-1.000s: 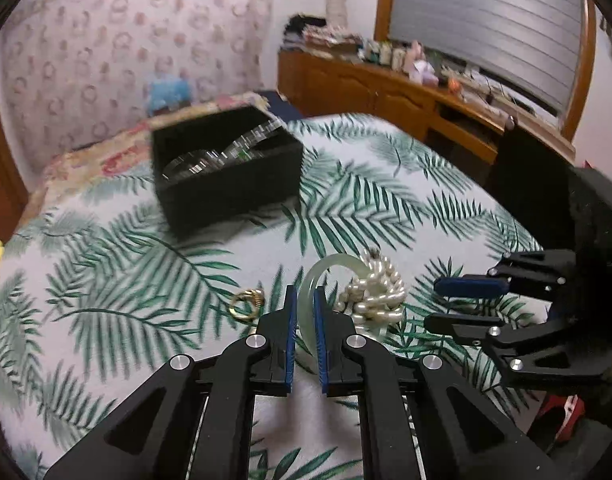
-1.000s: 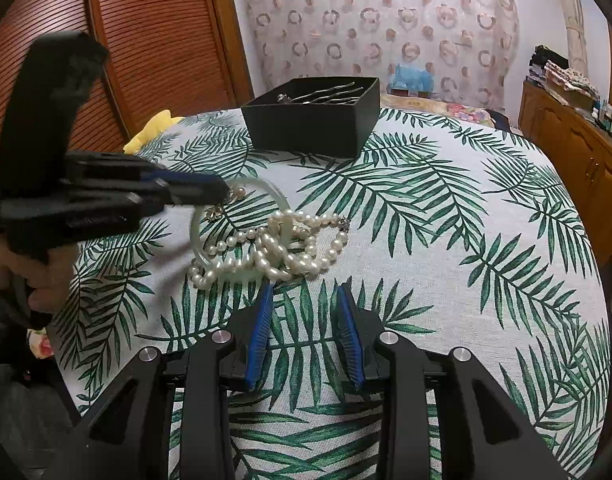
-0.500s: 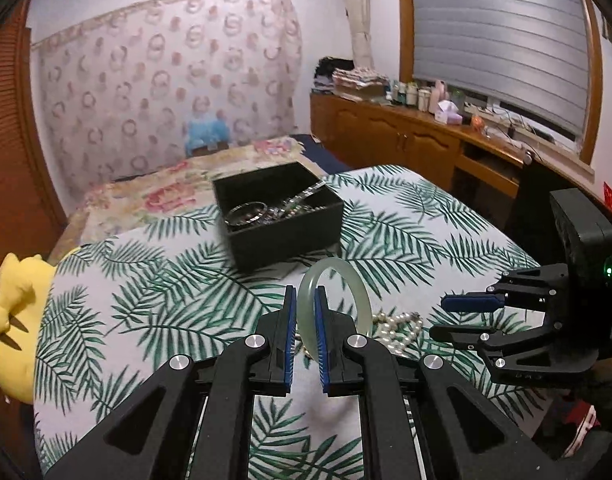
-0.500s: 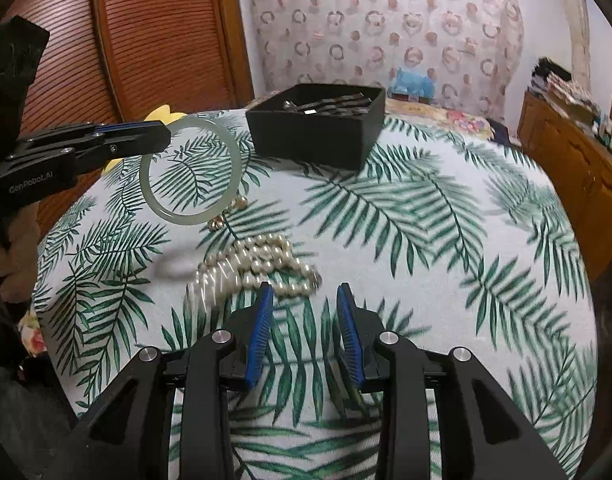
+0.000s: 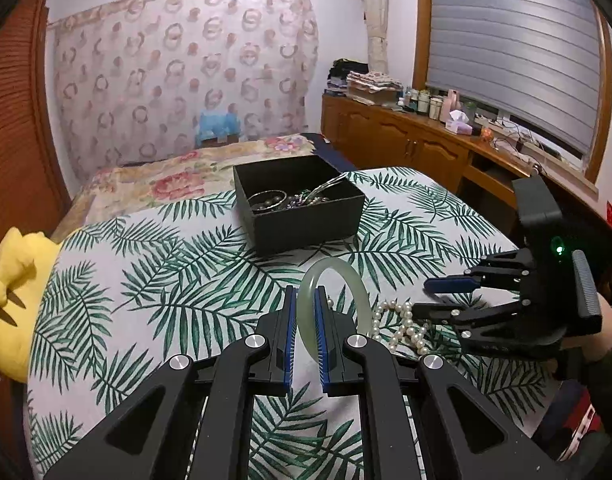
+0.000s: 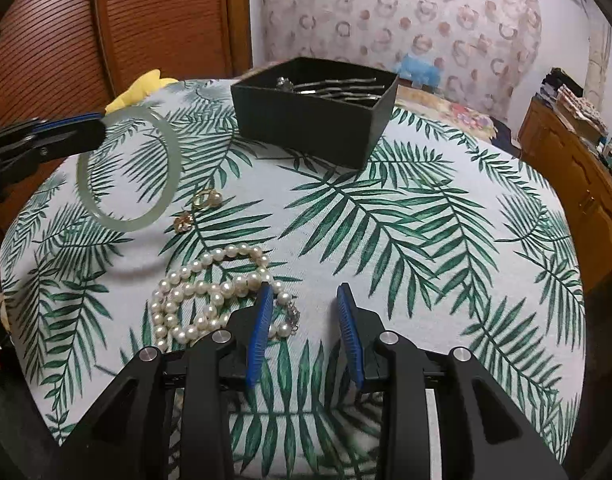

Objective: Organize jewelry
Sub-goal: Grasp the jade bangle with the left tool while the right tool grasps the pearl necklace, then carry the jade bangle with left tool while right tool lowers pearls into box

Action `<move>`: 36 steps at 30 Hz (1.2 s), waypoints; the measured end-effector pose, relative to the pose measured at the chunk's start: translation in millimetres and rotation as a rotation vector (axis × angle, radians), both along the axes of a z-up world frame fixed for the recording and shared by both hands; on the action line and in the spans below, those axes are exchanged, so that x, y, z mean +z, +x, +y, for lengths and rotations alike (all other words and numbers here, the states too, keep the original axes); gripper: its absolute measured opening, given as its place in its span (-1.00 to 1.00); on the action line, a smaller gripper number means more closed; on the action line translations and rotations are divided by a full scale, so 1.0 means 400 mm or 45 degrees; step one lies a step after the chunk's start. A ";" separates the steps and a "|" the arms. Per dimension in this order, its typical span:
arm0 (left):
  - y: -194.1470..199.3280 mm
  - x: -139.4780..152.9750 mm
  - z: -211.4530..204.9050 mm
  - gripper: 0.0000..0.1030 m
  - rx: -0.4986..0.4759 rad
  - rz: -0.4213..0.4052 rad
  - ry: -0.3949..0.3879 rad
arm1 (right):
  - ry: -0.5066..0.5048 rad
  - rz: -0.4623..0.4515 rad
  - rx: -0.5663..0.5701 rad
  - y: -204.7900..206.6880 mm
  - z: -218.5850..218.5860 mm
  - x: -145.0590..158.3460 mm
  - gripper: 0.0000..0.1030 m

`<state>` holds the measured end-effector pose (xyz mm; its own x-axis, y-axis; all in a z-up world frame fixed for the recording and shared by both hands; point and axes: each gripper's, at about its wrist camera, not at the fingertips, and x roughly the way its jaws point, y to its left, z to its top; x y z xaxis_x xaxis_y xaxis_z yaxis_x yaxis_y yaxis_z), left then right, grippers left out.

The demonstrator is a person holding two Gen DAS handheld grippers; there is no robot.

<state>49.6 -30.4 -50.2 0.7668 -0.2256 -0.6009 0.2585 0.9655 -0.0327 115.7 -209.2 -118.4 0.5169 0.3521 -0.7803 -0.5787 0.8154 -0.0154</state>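
Observation:
My left gripper (image 5: 305,300) is shut on a pale green jade bangle (image 5: 348,280) and holds it in the air above the table; the bangle also shows in the right wrist view (image 6: 126,172). A black jewelry box (image 5: 298,204) with several pieces inside stands further back, also in the right wrist view (image 6: 314,110). A pearl necklace (image 6: 210,292) lies bunched on the cloth just left of my right gripper (image 6: 304,308), which is open and empty. Two gold earrings (image 6: 204,200) lie between the necklace and the box.
The round table has a palm-leaf cloth (image 6: 426,240). A yellow plush toy (image 5: 10,296) sits off the table's left edge. A bed (image 5: 166,176) lies behind the table, and a wooden cabinet (image 5: 406,148) with clutter stands at the right.
My left gripper lifted the bangle off the table and rose with it, staying level with the box. My right gripper moved closer to the pearl necklace.

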 end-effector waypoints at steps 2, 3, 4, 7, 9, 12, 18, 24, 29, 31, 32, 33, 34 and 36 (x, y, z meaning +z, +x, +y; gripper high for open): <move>-0.002 -0.003 0.003 -0.84 0.003 0.000 -0.003 | -0.011 -0.003 0.006 0.003 0.007 0.001 -0.31; -0.002 -0.002 0.004 -0.84 0.004 0.000 -0.003 | -0.017 -0.008 0.011 0.002 0.010 0.001 -0.32; -0.003 -0.003 0.006 -0.84 0.007 -0.001 -0.003 | -0.015 -0.014 0.018 -0.001 0.011 0.001 -0.37; -0.008 0.002 0.013 -0.84 0.019 -0.010 -0.006 | -0.034 -0.045 0.014 -0.011 0.011 0.001 -0.86; -0.009 0.006 0.018 -0.85 0.028 -0.016 -0.011 | -0.007 -0.028 0.012 -0.011 0.002 0.003 -0.87; -0.013 0.016 0.023 -0.84 0.036 -0.028 -0.010 | 0.041 -0.067 0.004 -0.024 -0.012 0.042 -0.87; -0.013 0.041 0.035 -0.84 0.053 -0.054 -0.023 | 0.120 -0.205 0.006 -0.049 -0.026 0.174 -0.87; -0.008 0.063 0.033 -0.84 0.059 -0.081 -0.027 | 0.172 -0.314 0.024 -0.055 -0.028 0.287 -0.87; 0.006 0.082 0.031 -0.84 0.054 -0.101 -0.016 | 0.178 -0.392 0.007 -0.029 -0.022 0.362 -0.87; 0.016 0.090 0.031 -0.84 0.054 -0.109 -0.011 | 0.189 -0.420 0.005 -0.017 -0.020 0.388 -0.87; 0.019 0.092 0.030 -0.84 0.053 -0.111 -0.011 | 0.194 -0.430 0.005 -0.011 -0.019 0.399 -0.87; 0.026 0.096 0.029 -0.84 0.052 -0.115 -0.009 | 0.198 -0.442 0.004 -0.003 -0.017 0.412 -0.87; 0.031 0.099 0.029 -0.84 0.052 -0.117 -0.007 | 0.200 -0.449 0.003 0.002 -0.016 0.420 -0.87; 0.046 0.106 0.028 -0.84 0.053 -0.122 -0.002 | 0.206 -0.463 0.004 0.015 -0.010 0.438 -0.87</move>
